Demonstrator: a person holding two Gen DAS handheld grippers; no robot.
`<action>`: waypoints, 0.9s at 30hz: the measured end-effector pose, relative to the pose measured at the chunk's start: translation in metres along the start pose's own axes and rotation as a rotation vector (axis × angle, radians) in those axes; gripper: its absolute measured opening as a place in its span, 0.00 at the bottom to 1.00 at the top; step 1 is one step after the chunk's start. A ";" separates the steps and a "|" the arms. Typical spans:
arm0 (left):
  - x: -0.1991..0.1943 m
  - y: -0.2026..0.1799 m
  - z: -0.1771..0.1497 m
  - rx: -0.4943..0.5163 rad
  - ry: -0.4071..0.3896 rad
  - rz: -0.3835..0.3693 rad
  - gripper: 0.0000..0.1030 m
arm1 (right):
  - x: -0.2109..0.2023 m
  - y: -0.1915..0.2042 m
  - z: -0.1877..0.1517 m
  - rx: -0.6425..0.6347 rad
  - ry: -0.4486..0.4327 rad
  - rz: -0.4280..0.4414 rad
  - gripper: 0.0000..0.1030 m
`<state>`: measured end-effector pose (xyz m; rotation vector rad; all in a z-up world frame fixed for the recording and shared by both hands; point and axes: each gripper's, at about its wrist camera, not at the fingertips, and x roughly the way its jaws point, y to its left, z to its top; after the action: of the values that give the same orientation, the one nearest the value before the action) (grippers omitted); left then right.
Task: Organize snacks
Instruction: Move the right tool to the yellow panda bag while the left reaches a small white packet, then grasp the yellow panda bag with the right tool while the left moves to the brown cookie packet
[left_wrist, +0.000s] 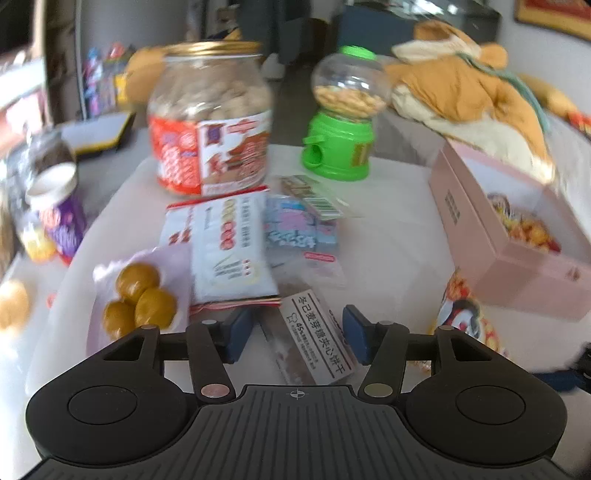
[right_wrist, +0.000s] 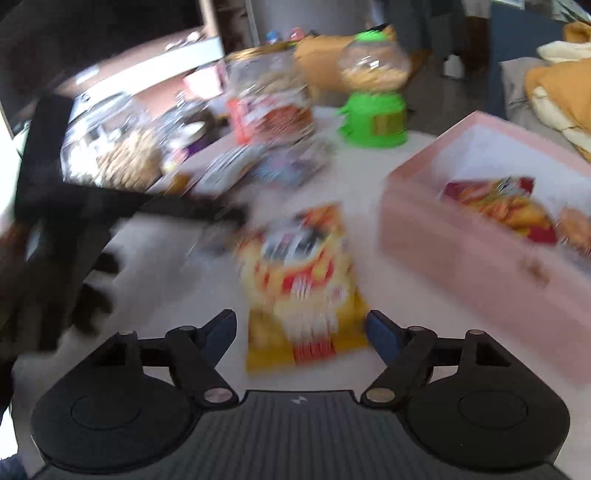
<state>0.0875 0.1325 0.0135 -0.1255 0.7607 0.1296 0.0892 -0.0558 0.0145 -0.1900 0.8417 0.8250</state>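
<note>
My left gripper (left_wrist: 297, 336) is open, its blue pads on either side of a brown-and-white biscuit packet (left_wrist: 314, 338) lying on the white table (left_wrist: 388, 229). Beyond it lie a white snack pack (left_wrist: 229, 240), a bag of green plums (left_wrist: 138, 299) and a pale blue packet (left_wrist: 299, 225). My right gripper (right_wrist: 301, 332) is open, straddling the near end of a yellow-red chip bag (right_wrist: 303, 288). The pink box (right_wrist: 476, 236) to the right holds a red snack bag (right_wrist: 498, 206); it also shows in the left wrist view (left_wrist: 491, 236).
A big glass jar of biscuits (left_wrist: 210, 122) and a green candy dispenser (left_wrist: 343, 118) stand at the table's back. A purple-labelled cup (left_wrist: 55, 218) sits left. An orange plush toy (left_wrist: 465, 85) lies behind the box. The left gripper's dark body (right_wrist: 74, 206) shows in the right wrist view.
</note>
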 end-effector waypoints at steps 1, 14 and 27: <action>0.001 -0.005 -0.001 0.041 -0.008 0.017 0.58 | -0.004 0.005 -0.007 -0.008 0.004 0.007 0.76; -0.070 -0.011 -0.073 0.146 -0.046 -0.105 0.43 | -0.026 0.019 -0.002 -0.072 -0.100 -0.135 0.77; -0.073 -0.004 -0.077 0.083 -0.051 -0.147 0.45 | 0.027 0.029 0.030 -0.013 0.014 -0.128 0.61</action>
<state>-0.0162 0.1115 0.0092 -0.0982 0.7026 -0.0385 0.0963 -0.0075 0.0198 -0.2588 0.8286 0.7097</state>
